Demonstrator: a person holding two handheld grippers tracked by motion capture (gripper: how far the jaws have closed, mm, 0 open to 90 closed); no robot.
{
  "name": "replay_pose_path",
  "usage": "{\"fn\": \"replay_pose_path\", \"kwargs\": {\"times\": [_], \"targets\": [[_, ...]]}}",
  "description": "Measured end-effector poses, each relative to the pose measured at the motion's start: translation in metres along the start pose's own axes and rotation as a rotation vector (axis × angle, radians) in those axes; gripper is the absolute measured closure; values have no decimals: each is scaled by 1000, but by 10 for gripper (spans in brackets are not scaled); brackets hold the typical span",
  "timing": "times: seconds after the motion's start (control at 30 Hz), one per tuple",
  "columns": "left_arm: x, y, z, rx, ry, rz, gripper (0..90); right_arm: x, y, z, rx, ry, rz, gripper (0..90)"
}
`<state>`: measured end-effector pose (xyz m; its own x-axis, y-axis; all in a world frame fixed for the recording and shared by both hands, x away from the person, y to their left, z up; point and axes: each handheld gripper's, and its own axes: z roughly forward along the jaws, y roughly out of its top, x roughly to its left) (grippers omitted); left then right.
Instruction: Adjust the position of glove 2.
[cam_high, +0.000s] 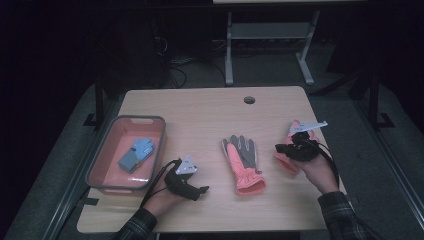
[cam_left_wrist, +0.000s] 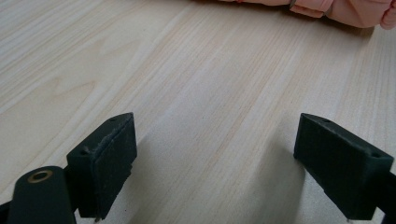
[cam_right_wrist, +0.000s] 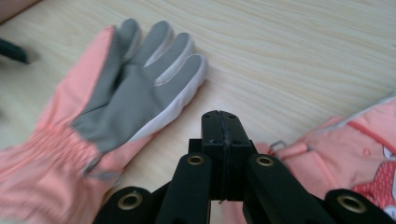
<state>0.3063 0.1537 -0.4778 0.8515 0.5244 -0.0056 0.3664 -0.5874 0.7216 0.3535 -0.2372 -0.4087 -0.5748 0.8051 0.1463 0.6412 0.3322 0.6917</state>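
Pink-and-grey glove (cam_high: 242, 162) lies palm up mid-worktop (cam_high: 210, 115), cuff toward the person at 6 o'clock, spread flat as if laid out for sorting. Second pink glove (cam_high: 290, 150) sits near the worktop's 3 o'clock edge under the right tongs (cam_high: 282, 148), whose jaws are pressed together and, judging from the right gripper view, empty. Left tongs (cam_high: 202, 190) rest at the first glove's 9 o'clock, jaws spread wide, nothing between them. Pink tray (cam_high: 100, 167) at far 9 o'clock holds a small blue glove (cam_high: 136, 154), likely the drop-off point.
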Motion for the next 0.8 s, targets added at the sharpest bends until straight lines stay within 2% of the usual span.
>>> {"fn": "replay_pose_path", "kwargs": {"times": [0.17, 0.3, 0.4, 0.57, 0.8], "targets": [[0, 0, 0, 2, -1, 0, 127, -9, 10, 20, 14, -27, 20, 900], [0, 0, 0, 1, 1, 0, 127, -15, 13, 38, 74, -54, 39, 900], [0, 0, 0, 1, 1, -1, 127, -16, 8, 42, 103, -60, 32, 900], [0, 0, 0, 5, 1, 0, 128, -17, -6, 31, 113, -52, 31, 900], [0, 0, 0, -2, 2, -3, 128, -18, -30, 4, 118, -39, 18, 900]]}}
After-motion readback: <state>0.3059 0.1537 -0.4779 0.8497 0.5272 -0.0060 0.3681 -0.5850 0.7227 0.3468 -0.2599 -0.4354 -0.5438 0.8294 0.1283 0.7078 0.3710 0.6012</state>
